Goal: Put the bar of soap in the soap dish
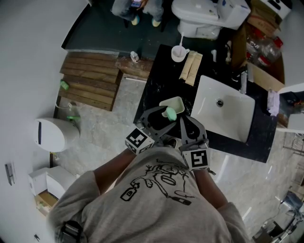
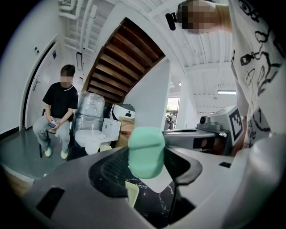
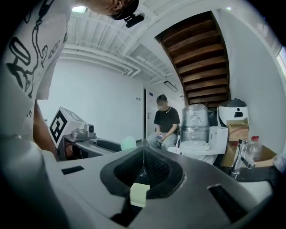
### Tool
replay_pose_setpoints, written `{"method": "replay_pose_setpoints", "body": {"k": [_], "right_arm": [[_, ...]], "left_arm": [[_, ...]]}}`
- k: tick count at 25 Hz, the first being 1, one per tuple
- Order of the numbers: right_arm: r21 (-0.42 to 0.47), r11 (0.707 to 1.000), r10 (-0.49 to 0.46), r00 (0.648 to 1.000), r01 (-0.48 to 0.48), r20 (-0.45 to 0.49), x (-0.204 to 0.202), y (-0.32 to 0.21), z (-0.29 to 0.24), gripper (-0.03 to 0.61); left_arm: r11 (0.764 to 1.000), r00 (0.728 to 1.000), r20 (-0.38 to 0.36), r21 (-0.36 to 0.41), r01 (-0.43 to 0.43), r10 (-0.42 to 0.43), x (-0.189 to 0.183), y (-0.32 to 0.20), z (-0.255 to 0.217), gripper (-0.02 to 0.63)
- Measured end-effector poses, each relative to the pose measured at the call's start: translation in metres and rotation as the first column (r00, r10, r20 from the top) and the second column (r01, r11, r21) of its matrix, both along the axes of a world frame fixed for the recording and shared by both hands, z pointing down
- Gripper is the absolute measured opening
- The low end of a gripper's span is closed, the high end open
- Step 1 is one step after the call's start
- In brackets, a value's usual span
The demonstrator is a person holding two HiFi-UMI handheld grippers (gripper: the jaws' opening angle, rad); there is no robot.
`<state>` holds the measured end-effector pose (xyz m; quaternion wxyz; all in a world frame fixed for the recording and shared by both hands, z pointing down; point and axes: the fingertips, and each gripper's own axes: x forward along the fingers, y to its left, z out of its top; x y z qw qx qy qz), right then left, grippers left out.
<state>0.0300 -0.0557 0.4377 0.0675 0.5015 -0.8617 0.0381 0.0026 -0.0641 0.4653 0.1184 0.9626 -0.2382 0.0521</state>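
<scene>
My left gripper (image 1: 166,116) is shut on the mint-green bar of soap (image 1: 170,113), holding it just above the near end of the pale cream soap dish (image 1: 176,103) on the black marble counter (image 1: 156,80). In the left gripper view the soap (image 2: 146,152) stands upright between the jaw tips, and a corner of the dish (image 2: 131,192) shows below. My right gripper (image 1: 182,119) hovers close beside the left one, jaws shut with nothing in them. From the right gripper view (image 3: 143,154) the soap (image 3: 128,142) peeks out at the left.
A white sink basin (image 1: 223,111) with a faucet (image 1: 243,81) lies right of the dish. A white cup (image 1: 178,53) and beige packets (image 1: 191,67) sit further back. Beyond are a toilet (image 1: 209,14), wooden steps (image 1: 90,80) and a seated person (image 2: 58,116).
</scene>
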Motion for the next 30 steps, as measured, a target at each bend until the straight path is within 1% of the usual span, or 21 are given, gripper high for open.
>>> {"method": "replay_pose_setpoints", "body": {"k": [11,14,30], "right_arm": [[-0.043,0.999,0.004,1.000,-0.005,-0.018,0.003,-0.003,0.026,0.022],[-0.067,0.998,-0.003,0.999,0.000,-0.037,0.005,-0.001,0.034,0.023],[-0.114,0.993,0.001,0.998,-0.008,-0.061,0.009,-0.004,0.062,0.023]], "left_arm": [[1.000,0.999,0.032,-0.006,-0.012,0.012,0.001,-0.003,0.020,0.245],[1.000,0.999,0.050,-0.011,-0.008,0.009,0.001,-0.004,0.030,0.245],[0.999,0.994,0.111,-0.048,-0.008,0.013,0.000,-0.005,0.062,0.245]]}}
